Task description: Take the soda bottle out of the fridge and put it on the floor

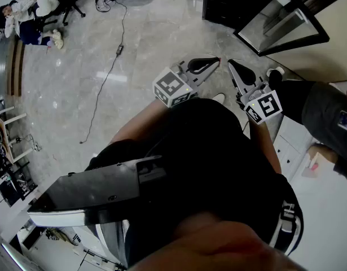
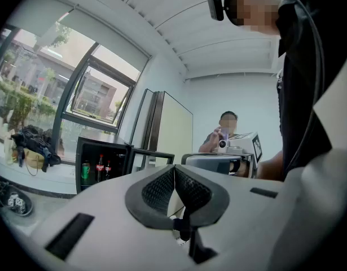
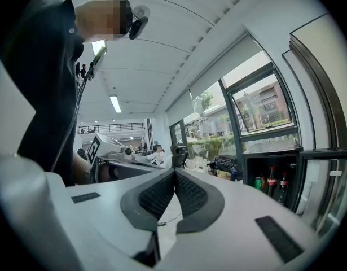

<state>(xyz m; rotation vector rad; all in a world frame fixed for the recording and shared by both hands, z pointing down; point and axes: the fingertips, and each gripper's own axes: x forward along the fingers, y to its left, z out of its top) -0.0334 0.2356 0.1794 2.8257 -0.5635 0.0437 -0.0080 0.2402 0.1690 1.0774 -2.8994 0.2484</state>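
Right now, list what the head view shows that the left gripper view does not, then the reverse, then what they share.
Head view only: a black cable trailing across the floor, a seated person in the far corner, and the left tool's own marker cube.
Left gripper view only: the inside of the fridge, with two soda bottles beside a green can, and the windows behind.
Both: the open fridge, the left tool with jaws together on nothing, and the right tool.
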